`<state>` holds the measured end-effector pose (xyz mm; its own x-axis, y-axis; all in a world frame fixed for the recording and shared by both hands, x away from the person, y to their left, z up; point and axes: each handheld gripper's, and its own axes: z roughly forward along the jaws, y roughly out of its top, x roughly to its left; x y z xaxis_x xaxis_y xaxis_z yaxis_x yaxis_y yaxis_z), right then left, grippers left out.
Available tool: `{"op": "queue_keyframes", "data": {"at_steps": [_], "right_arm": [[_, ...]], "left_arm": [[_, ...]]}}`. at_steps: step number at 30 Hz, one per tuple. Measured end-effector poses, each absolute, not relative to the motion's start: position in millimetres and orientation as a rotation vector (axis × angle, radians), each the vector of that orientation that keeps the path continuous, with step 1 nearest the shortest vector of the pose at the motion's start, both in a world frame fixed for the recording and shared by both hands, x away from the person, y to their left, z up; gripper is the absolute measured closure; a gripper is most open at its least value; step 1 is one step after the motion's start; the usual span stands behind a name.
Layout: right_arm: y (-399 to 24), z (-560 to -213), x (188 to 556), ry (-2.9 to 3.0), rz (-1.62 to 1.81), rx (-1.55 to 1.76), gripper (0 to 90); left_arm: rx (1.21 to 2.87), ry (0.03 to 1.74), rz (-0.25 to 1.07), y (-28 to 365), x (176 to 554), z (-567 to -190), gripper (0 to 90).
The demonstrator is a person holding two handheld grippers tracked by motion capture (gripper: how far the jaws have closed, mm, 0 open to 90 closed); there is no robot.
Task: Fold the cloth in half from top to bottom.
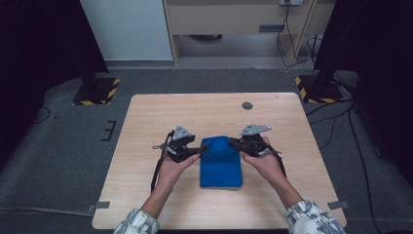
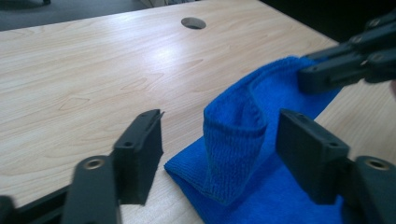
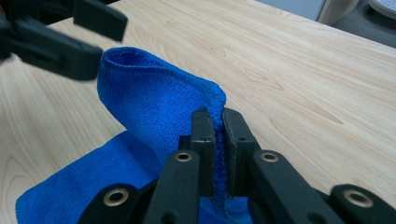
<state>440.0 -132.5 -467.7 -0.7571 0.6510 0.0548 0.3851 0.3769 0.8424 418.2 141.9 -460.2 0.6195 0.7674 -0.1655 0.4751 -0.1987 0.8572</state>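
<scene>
Two claws are working one blue cloth on the counter: right claw is pinching its raised edge; left claw (fold between jaws, untouched) is gaping wide.

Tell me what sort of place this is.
Probably a lab or recording room set up for data collection: a bare wooden table stands on grey carpet between black stands with hazard-striped bases, and cables trail over the floor. On the table lies just a blue cloth.
</scene>
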Motion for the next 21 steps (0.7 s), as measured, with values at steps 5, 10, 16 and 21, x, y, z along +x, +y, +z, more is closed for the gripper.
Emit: {"op": "queue_keyframes", "data": {"at_steps": [5,10,16,21], "right_arm": [[-131.9,-469.1,435.7,2.369,1.34,0.906,84.6],[-132.4,-472.3,435.2,2.373,1.337,0.905,84.5],[-132.9,-470.2,433.5,2.363,1.358,0.901,84.6],[-134.1,-469.1,429.8,2.353,1.385,0.902,84.5]], "left_arm": [[1.859,1.035,0.407,172.3,414.3,-458.8,17.4],[1.865,1.084,0.394,187.4,418.7,-471.8,11.1],[1.875,1.131,0.408,191.2,422.9,-478.0,9.8],[1.898,1.139,0.408,189.8,424.2,-483.8,9.5]]}}
